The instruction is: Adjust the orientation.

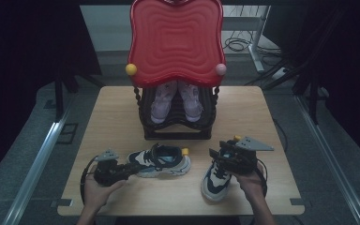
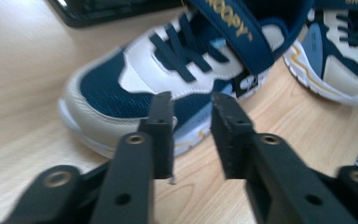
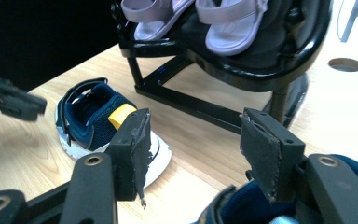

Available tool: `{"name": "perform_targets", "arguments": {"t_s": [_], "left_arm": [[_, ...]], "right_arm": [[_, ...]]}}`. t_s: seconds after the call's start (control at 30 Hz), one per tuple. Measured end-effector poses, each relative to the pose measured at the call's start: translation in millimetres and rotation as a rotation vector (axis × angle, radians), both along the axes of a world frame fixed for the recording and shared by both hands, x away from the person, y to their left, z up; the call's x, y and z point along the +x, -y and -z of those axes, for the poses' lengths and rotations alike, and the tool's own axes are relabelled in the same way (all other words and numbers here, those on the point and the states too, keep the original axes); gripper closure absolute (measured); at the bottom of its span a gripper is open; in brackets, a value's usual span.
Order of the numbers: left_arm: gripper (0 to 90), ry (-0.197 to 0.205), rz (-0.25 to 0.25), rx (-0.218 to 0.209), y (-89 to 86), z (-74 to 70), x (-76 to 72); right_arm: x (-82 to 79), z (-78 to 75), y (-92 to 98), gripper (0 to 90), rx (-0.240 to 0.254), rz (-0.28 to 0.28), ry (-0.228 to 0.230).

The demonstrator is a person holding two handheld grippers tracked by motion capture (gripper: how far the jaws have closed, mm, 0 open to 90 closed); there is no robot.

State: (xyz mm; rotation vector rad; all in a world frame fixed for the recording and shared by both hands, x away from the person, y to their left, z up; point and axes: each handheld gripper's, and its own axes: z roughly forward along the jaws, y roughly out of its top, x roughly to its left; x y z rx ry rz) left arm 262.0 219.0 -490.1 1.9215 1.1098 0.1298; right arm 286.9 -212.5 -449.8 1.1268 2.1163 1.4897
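Two navy and white sneakers lie on the wooden table. The left sneaker lies across the table with its toe toward my left gripper. That gripper is open, its jaws just short of the toe's side with nothing between them. The right sneaker points toward the table's near edge. My right gripper hovers open over its heel collar, facing the left sneaker and the rack.
A black rack with a tilted red wavy top stands at the table's middle back. A pair of pink sandals rests on its shelf. Metal rails run along the floor on both sides.
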Motion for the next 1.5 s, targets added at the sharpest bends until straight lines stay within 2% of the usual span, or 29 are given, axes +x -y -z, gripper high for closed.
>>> {"name": "perform_targets", "arguments": {"t_s": [0.1,0.2,0.3,0.37,0.43,0.67,0.8,1.0,1.1,1.2,1.43,1.5], "left_arm": [[61.4,0.024,-0.035,-0.019,-6.6,-7.0,-2.1],[56.6,0.042,-0.059,-0.039,-13.0,-12.7,-3.9],[53.9,0.056,-0.078,-0.062,-18.2,-17.1,-5.4],[52.7,0.056,-0.074,-0.065,-21.7,-19.7,-4.8],[51.1,0.054,-0.073,-0.069,-25.4,-22.9,-2.7],[48.8,0.078,-0.081,-0.065,-36.0,-31.4,-2.9],[47.5,0.090,-0.093,-0.070,-45.4,-35.6,-5.2],[47.2,0.098,-0.117,-0.074,-56.7,-38.2,-9.3],[49.2,0.089,-0.098,-0.091,-58.3,-38.0,-10.0],[49.5,0.088,-0.095,-0.091,-58.1,-37.9,-10.3],[49.7,0.086,-0.100,-0.092,-60.1,-37.0,-10.7],[49.7,0.083,-0.107,-0.093,-61.2,-36.0,-10.3]], "right_arm": [[1.5,2.2,-6.5,42.7,-0.015,-0.020,-0.009],[1.1,2.2,-12.2,44.5,-0.018,-0.023,0.005],[0.4,-0.8,-16.6,51.1,-0.006,-0.036,0.028],[1.1,-2.3,-20.0,58.7,-0.001,-0.044,0.035],[5.2,-4.7,-26.3,64.2,-0.043,-0.054,0.041],[25.8,-9.0,-42.8,77.8,-0.097,-0.116,0.007],[30.3,-12.1,-55.0,87.6,-0.133,-0.126,0.036],[39.5,-12.0,-75.4,89.8,-0.183,-0.164,0.020],[44.7,-9.2,-82.2,89.9,-0.197,-0.163,0.022],[47.5,-6.7,-85.7,89.9,-0.203,-0.168,0.016],[57.8,5.1,-89.8,89.9,-0.202,-0.150,-0.049],[59.4,7.5,-91.2,89.9,-0.217,-0.142,-0.054]]}}
